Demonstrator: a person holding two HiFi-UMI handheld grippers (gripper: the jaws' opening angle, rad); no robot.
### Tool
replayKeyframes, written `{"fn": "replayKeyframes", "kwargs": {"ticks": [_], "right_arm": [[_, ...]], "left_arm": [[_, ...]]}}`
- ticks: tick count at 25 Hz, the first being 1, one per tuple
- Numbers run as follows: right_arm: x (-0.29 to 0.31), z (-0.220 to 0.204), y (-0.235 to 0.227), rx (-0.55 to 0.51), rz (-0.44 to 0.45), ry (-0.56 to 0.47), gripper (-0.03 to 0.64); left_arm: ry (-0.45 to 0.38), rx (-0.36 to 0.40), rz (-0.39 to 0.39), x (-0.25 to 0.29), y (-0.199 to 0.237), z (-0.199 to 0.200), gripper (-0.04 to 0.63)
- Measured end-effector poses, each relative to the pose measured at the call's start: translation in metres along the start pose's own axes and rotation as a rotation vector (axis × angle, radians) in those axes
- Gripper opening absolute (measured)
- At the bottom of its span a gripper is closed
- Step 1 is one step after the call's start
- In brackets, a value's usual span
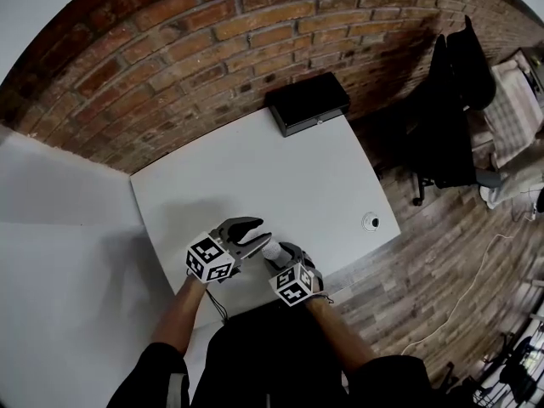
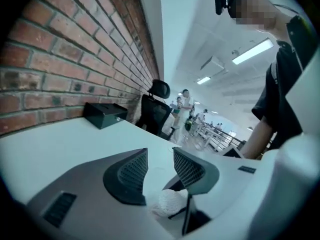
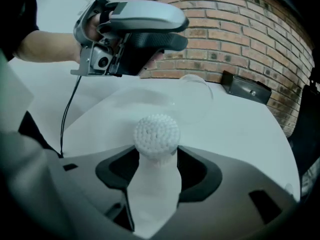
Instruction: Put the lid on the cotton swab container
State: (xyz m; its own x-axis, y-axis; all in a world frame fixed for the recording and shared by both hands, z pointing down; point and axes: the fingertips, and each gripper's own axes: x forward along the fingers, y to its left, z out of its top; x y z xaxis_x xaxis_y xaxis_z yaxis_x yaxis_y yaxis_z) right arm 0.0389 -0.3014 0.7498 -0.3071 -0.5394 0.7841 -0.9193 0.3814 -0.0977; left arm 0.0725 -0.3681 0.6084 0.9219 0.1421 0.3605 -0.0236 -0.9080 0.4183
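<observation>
The cotton swab container [image 3: 152,184] is a white tube packed with swabs, their tips [image 3: 156,131] bare at the top. My right gripper [image 3: 157,156] is shut on its sides near the table's front edge [image 1: 285,260]. My left gripper [image 2: 160,171] is open with nothing between its pads. It hovers just left of and above the container [image 1: 274,251], whose swab tips [image 2: 171,202] show below its jaws. From the right gripper view, the left gripper [image 3: 172,31] points right above the table. A faint clear shape [image 3: 194,93], seemingly the lid, sits on the table beyond the container.
A black box [image 1: 308,103] stands at the white table's [image 1: 255,168] far edge against the brick wall. A small round white thing [image 1: 371,222] lies near the table's right edge. A black office chair [image 1: 446,117] stands to the right on the wooden floor.
</observation>
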Motion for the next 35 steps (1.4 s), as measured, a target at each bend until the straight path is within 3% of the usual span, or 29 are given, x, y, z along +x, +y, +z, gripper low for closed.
{"fn": "replayKeyframes", "kwargs": {"ticks": [3, 6, 35], "right_arm": [[0.001, 0.0, -0.001, -0.006, 0.005, 0.0, 0.249], [0.001, -0.001, -0.001, -0.011, 0.006, 0.006, 0.249], [0.004, -0.01, -0.007, -0.003, -0.003, 0.032, 0.238]], "left_arm": [[0.121, 0.012, -0.094, 0.015, -0.006, -0.022, 0.169], [0.164, 0.021, -0.11, 0.023, -0.005, -0.033, 0.186], [0.189, -0.025, -0.176, 0.023, -0.022, -0.039, 0.198]]}}
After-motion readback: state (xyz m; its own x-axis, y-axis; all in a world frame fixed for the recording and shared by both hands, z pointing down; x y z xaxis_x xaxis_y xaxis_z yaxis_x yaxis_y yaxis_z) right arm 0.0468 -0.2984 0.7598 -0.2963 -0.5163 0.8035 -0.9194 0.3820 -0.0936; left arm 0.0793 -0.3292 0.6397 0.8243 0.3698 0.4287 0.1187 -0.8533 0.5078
